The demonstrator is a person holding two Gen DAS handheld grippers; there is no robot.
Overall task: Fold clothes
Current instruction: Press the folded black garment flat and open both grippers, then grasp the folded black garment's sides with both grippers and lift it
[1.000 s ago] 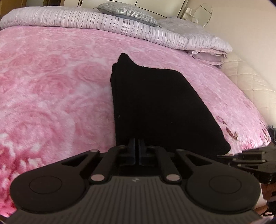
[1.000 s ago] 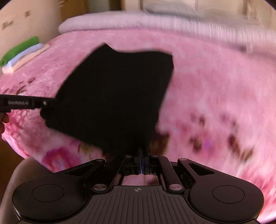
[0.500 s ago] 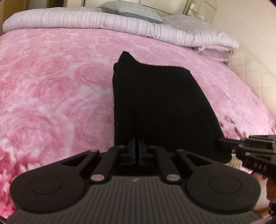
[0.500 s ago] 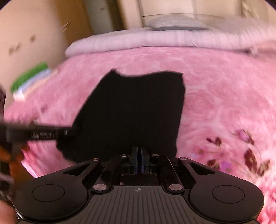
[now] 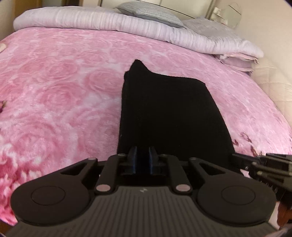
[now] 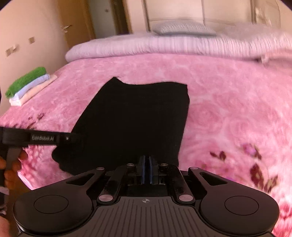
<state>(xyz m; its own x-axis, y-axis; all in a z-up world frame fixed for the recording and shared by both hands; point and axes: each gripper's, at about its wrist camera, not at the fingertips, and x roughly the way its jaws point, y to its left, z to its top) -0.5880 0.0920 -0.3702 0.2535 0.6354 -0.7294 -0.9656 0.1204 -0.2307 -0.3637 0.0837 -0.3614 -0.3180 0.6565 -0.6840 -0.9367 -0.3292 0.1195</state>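
Note:
A black folded garment (image 5: 169, 113) lies flat on the pink rose blanket (image 5: 60, 102); it also shows in the right wrist view (image 6: 135, 120). My left gripper (image 5: 142, 158) sits at the garment's near edge with its jaws a little apart and nothing between them. My right gripper (image 6: 146, 168) is at the garment's near right corner, its blue pads almost together with a thin gap, holding nothing I can see. Each gripper shows in the other's view, the right one (image 5: 259, 164) and the left one (image 6: 42, 138).
A stack of folded clothes (image 6: 27, 85), green on top, sits at the bed's left edge. A rolled lilac duvet (image 5: 127, 27) and grey pillow (image 5: 149, 11) lie at the head. A wooden door (image 6: 76, 23) stands at the far left.
Both grippers were shut on the garment's near edge; now the left jaws have parted and the right has eased slightly. The garment settled flat. The right camera swung left and steadied.

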